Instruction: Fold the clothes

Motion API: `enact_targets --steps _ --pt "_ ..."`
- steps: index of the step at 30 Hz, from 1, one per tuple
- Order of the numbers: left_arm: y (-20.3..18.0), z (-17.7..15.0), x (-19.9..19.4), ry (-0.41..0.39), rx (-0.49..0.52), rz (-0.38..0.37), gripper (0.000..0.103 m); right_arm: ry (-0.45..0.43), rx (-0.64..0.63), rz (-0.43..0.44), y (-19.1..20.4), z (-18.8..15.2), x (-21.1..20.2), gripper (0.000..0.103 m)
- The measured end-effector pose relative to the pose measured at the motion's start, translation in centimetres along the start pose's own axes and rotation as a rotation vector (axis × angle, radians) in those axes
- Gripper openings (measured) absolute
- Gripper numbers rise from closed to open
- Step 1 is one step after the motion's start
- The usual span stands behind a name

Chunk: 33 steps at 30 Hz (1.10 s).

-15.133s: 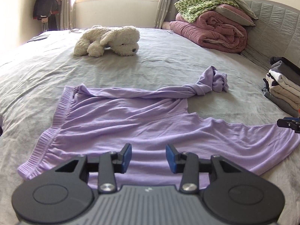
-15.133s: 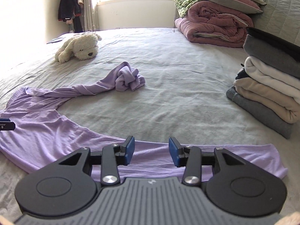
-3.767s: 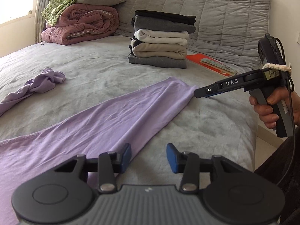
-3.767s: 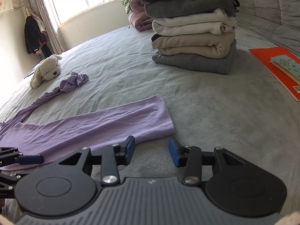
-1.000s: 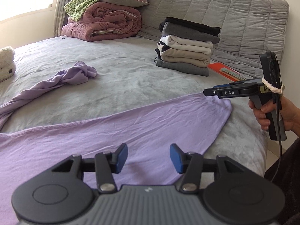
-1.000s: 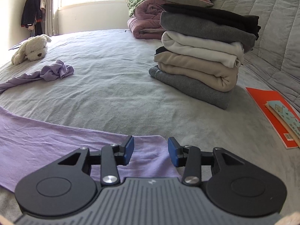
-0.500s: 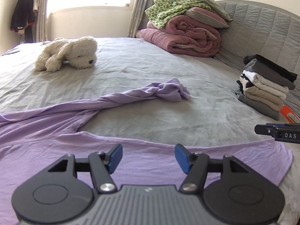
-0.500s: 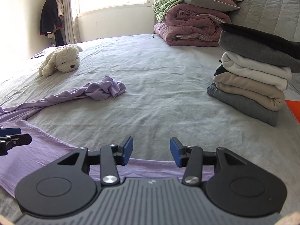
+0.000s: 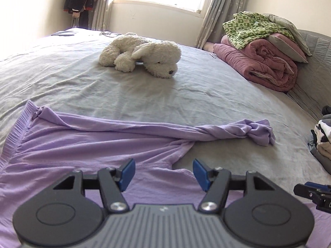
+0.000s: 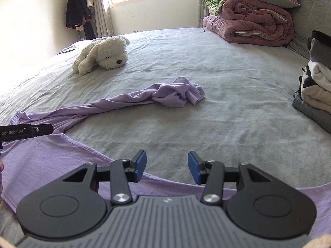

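Grey bed (image 9: 186, 95) carrying the lilac top (image 9: 78, 144), near sleeve now flat, far sleeve (image 10: 178, 93) still twisted, so straightening next. Left hand-held gripper (image 9: 163, 174) widened and empty; right hand-held gripper (image 10: 167, 166) likewise empty, half open.

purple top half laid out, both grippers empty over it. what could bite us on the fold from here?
1. The far sleeve is twisted and its cuff balled up; folding now would probably trap a lump.
2. The plush dog lies beyond the purple top; pulling that sleeve straight toward it may bump it.
3. Left gripper and right gripper are open; a shallow pinch could catch only one layer.
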<state>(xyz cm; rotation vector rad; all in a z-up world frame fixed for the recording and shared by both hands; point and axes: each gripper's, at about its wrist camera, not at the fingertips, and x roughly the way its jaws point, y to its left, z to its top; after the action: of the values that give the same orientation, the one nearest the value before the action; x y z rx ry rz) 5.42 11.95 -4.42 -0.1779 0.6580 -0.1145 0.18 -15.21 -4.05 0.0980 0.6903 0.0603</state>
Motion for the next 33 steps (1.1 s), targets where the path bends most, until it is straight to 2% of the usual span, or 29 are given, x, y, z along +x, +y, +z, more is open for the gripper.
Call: enact_targets --steps 4,13,18,19,21,22,25,33 --pt "1.3 0.5 0.9 -0.017 0.001 0.012 0.063 0.018 0.017 0.004 -0.1 1.6 2.1 0.049" --pt "4.5 1.1 3.0 0.006 -0.098 0.014 0.061 0.008 0.102 -0.018 -2.3 5.4 9.8 0.049" --pt "5.2 1.5 3.5 0.000 -0.110 0.005 0.061 -0.036 0.074 -0.052 -2.3 6.2 12.0 0.049" --pt "5.3 1.6 3.6 -0.002 -0.110 0.003 0.061 -0.041 0.075 -0.056 -2.4 6.3 12.2 0.048" --pt "5.6 1.6 3.8 -0.008 -0.111 -0.001 0.061 -0.049 0.076 -0.061 -2.5 6.5 12.2 0.024" --pt "5.6 1.6 3.8 -0.010 -0.112 -0.002 0.061 -0.048 0.081 -0.058 -2.7 6.7 12.1 0.008" --pt "5.9 1.7 3.8 -0.013 -0.121 -0.010 0.061 -0.071 0.103 -0.065 -3.3 7.6 10.9 0.007" --pt "6.3 2.0 3.7 -0.010 -0.155 -0.019 0.061 -0.140 0.037 -0.150 -3.6 10.6 5.4 0.006"
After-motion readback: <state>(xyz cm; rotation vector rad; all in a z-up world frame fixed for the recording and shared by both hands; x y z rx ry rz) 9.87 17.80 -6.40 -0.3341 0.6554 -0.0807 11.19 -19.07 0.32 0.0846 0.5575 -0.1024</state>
